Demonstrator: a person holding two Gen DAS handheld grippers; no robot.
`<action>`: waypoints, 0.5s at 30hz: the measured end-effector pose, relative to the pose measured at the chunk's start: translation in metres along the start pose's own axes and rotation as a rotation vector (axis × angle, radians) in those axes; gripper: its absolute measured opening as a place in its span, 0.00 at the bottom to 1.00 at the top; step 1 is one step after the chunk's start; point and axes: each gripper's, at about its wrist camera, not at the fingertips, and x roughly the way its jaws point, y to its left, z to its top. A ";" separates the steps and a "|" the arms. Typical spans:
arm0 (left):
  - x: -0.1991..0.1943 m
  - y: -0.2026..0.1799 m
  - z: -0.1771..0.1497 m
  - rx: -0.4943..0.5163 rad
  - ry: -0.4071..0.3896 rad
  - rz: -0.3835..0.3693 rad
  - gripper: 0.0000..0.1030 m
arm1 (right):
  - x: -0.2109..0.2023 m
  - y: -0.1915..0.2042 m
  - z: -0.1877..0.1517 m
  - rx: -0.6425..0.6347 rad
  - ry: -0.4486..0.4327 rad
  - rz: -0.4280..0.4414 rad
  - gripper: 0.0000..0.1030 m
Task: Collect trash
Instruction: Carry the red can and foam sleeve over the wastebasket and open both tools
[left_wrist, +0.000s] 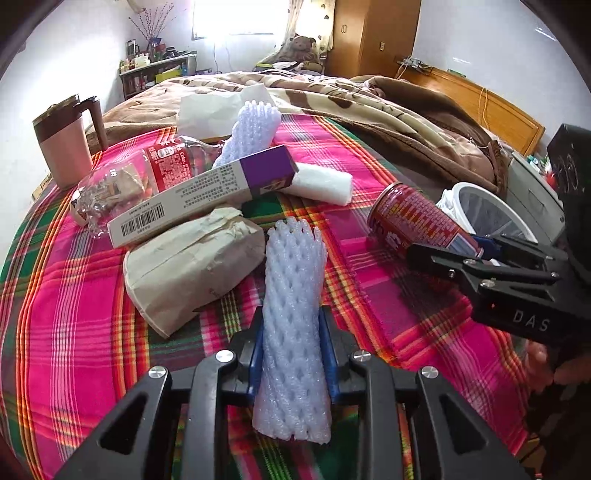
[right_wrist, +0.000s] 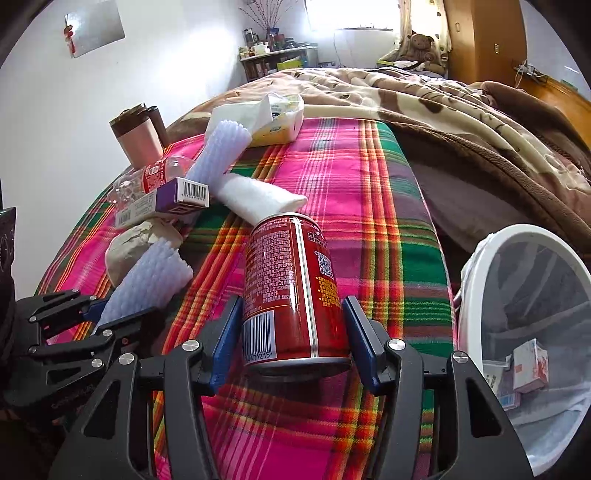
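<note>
Item 1, nearest: left gripper (left_wrist: 293, 350), blue pads closed against both sides of a white foam fruit net (left_wrist: 295, 314). The net is pinched at its lower half; its far end stands free above the plaid blanket (left_wrist: 369, 166). Being soft, it needs only a light squeeze, and its loose end could snag neighbouring litter on the way, so a clear lift comes before any sideways travel.

Item 2, near right: right gripper (right_wrist: 293, 339), jaws spread to about the width of a red drink can (right_wrist: 291, 291). The left pad looks to touch the can; a sliver of gap shows at the right, so a firm hold cannot be confirmed. The can is smooth and round; the grip should sit across its middle and be felt secure before lifting.

Item 3, right edge, off the bed: white bin (right_wrist: 476, 280) with a pale liner, small cartons already inside. The can is nearest it and probably goes first.

Item 4, middle left: crumpled paper bag (left_wrist: 192, 266), long carton with purple end (left_wrist: 207, 192), crushed clear bottle (left_wrist: 147, 177), white foam roll (left_wrist: 321, 184), a second foam net (left_wrist: 251, 129). All await collection.

Item 5, far: tissue pack (right_wrist: 273, 118) and pink lidded mug (left_wrist: 66, 144), the mug probably not trash.
</note>
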 end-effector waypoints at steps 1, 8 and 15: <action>-0.002 -0.002 0.000 0.000 -0.004 -0.003 0.27 | -0.001 -0.001 -0.001 0.005 -0.005 0.001 0.54; -0.015 -0.012 0.000 -0.009 -0.039 -0.004 0.27 | -0.015 -0.005 -0.003 0.028 -0.041 0.013 0.53; -0.034 -0.027 0.002 0.005 -0.087 -0.013 0.27 | -0.037 -0.009 -0.007 0.048 -0.100 0.005 0.53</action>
